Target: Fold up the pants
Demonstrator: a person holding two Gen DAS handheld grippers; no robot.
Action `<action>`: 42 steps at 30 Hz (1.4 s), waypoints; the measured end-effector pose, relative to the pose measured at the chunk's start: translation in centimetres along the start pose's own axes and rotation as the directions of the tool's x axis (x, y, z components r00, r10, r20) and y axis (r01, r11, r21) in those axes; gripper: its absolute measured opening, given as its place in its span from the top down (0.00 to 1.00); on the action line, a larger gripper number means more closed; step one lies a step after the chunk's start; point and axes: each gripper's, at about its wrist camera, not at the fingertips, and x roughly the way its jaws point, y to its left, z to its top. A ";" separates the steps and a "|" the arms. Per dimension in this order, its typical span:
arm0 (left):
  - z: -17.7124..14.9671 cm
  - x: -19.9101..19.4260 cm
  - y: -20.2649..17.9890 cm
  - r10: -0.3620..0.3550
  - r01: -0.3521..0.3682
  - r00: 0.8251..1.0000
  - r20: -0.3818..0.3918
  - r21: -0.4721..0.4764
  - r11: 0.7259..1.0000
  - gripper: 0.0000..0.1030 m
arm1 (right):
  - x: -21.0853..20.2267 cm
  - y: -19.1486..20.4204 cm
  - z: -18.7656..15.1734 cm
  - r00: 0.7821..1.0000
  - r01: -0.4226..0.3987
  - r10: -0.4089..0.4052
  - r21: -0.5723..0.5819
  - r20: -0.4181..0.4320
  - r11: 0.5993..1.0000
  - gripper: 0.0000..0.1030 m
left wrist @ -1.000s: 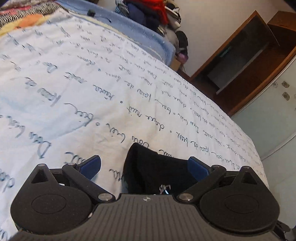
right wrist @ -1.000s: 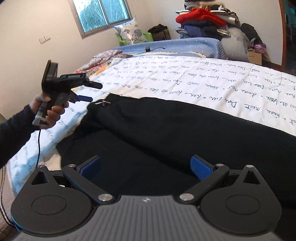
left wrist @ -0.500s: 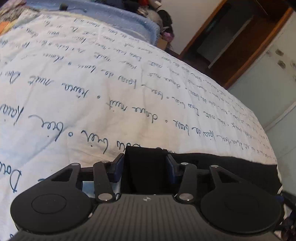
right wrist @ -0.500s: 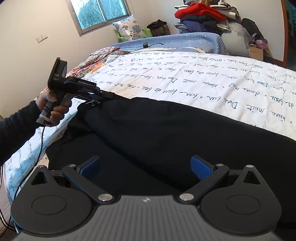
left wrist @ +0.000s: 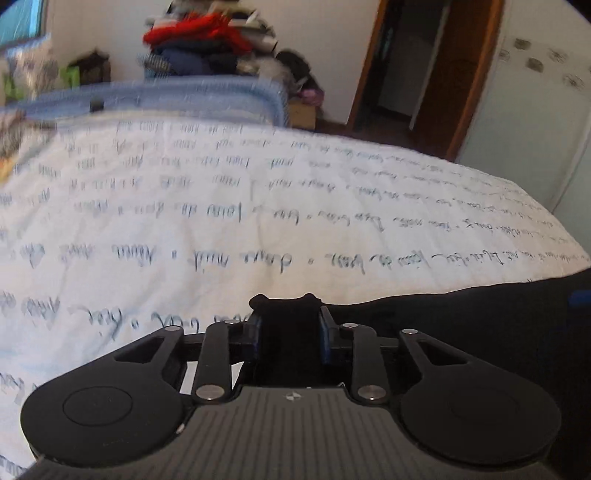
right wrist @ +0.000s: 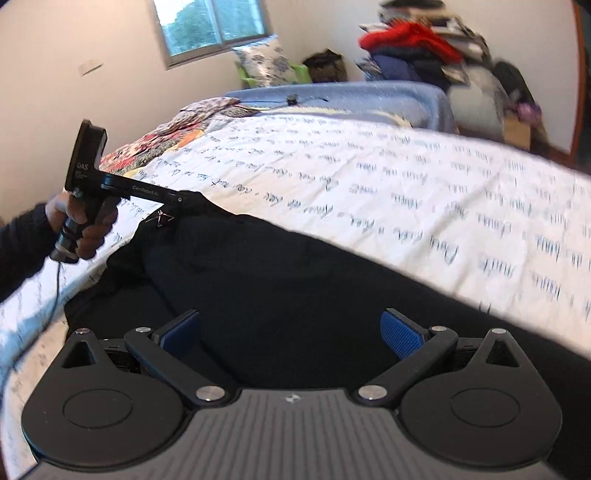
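My left gripper [left wrist: 287, 325] has its blue pads pressed in on a bunched fold of the black pants [right wrist: 280, 280]; a small dark hump of cloth pokes up above the fingertips in the left wrist view. From my right wrist camera I see the same tool [right wrist: 177, 199] out to the left, held in a hand [right wrist: 83, 229] with a dark sleeve, a cable hanging down from the handle. It pinches the pants at one raised corner, where a small metal clasp [right wrist: 160, 218] dangles just below the fingers. My right gripper [right wrist: 291, 332] stands spread wide, blue pads [right wrist: 400, 334] well apart, nothing between them; it hovers over the dark cloth, and I cannot tell whether it touches. The pants lie across the near side of the bed, stretched long from the lifted corner on the left toward the right edge of view, on a white bedspread [left wrist: 258, 206] printed with rows of dark handwriting. Part of the cloth near the lifted end looks doubled over itself. Both views are motion-blurred toward the far side. Beyond the bedspread: a blue blanket [right wrist: 351, 96], a patterned quilt [right wrist: 166, 140], a heap of clothes topped with red [right wrist: 410, 37], a window [right wrist: 218, 22], and a wooden door frame [left wrist: 454, 74].
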 end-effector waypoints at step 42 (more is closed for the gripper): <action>-8.8 -15.8 -1.7 -0.001 0.018 0.974 0.224 -0.071 0.997 0.72 | -5.3 4.1 -1.5 0.953 -0.257 0.173 -0.356 -0.250 0.899 0.94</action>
